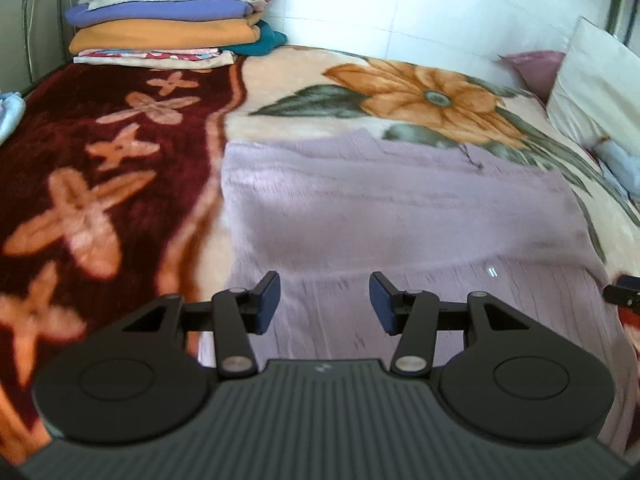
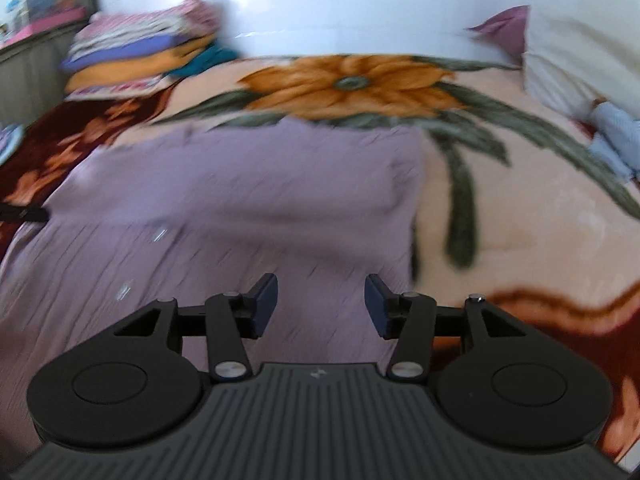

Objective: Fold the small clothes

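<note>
Lilac knit garment [image 1: 400, 216] spread flat, partly folded, on floral blanket [image 1: 100, 152]. Left gripper [image 1: 325, 304] above near edge, fingers spread, nothing between. Right gripper [image 2: 321, 305] likewise spread and empty, over garment's right part. Stack of folded clothes [image 1: 172, 12] at far left corner. Cream pillow [image 1: 592, 84] at right, well apart. Nothing obstructing.
</note>
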Available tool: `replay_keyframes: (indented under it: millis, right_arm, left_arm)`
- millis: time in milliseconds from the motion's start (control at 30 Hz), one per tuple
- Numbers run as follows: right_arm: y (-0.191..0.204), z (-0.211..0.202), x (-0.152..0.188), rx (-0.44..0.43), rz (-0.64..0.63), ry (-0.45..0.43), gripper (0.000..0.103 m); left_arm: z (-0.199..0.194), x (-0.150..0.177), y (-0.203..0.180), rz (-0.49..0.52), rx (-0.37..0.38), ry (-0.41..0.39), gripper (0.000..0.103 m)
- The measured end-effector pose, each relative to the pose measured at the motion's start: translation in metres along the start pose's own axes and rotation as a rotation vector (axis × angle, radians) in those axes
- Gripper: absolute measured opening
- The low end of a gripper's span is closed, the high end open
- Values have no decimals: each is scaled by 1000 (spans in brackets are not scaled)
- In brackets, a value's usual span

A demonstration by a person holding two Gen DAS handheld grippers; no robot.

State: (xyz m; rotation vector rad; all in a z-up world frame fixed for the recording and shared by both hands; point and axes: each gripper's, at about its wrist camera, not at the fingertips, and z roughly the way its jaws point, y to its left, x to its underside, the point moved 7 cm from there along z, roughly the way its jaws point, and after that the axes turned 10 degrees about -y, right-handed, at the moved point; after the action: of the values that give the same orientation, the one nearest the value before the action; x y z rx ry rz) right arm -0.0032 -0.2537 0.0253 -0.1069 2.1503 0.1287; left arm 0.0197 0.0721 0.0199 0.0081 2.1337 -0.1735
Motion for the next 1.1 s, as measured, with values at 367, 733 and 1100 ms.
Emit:
replay_keyframes:
  millis: [367,733,1100]
  right_arm:
    - [10,-56,73,-7,-196,174,56]
    - [-15,-99,76,48,-199,120,58]
    - [80,-107,86,-277,-429,104,75]
  left_arm:
    - [-43,35,-21,72,56,43,52]
    - [-67,61,-47,179,121,111,56]
    - [-92,90,-77,284,265,196,64]
